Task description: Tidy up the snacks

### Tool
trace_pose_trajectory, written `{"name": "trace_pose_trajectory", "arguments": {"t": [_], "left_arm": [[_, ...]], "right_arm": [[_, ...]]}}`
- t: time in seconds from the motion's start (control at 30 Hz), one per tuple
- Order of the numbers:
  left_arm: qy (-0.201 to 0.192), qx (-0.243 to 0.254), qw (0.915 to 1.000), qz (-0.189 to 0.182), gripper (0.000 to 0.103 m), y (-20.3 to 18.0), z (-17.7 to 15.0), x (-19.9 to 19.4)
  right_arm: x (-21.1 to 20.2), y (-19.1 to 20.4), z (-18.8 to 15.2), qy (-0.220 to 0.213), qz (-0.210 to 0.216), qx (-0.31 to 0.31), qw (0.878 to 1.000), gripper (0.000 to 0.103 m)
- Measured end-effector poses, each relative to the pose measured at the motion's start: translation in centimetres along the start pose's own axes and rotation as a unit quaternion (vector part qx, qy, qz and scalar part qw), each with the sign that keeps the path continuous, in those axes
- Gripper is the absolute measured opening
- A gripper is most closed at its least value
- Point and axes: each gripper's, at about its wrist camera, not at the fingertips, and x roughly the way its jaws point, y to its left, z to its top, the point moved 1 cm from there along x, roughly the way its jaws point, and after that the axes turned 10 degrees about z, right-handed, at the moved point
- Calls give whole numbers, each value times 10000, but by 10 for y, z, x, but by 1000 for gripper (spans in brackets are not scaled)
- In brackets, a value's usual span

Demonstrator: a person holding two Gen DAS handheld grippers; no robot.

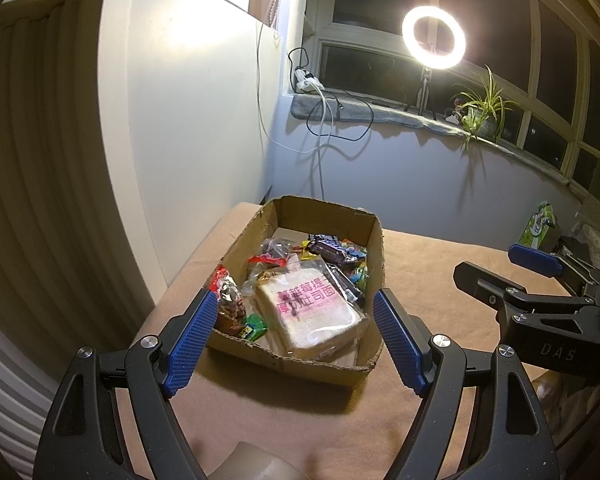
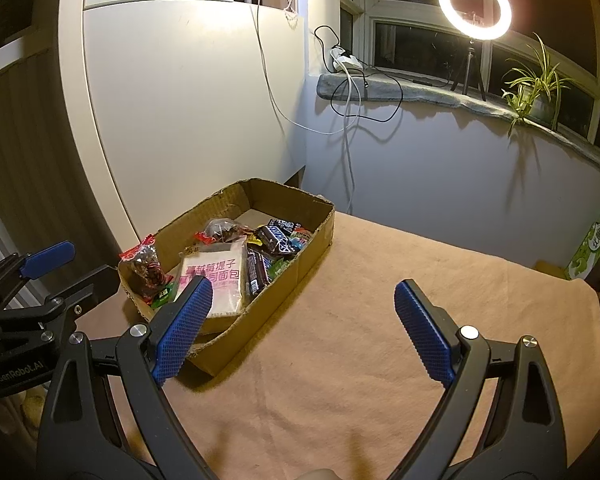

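Cardboard box near table's far-left edge, bare cloth rightward — tongs agape

Your right gripper hangs over the tan cloth with its blue pads spread wide and nothing between them. To its left sits the cardboard box, holding a bread pack with pink print, dark candy bars and a red-topped bag at the near end. Your left gripper shows at the left edge. A ring light and a plant stand on the sill.
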Motion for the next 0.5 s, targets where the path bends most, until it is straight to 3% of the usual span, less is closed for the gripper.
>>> {"name": "trace_pose_trajectory", "arguments": {"t": [0.5], "left_arm": [[15, 21, 10000, -1, 80, 0, 0, 1]], "right_arm": [[2, -2, -1, 19, -4, 36, 10000, 95]]}}
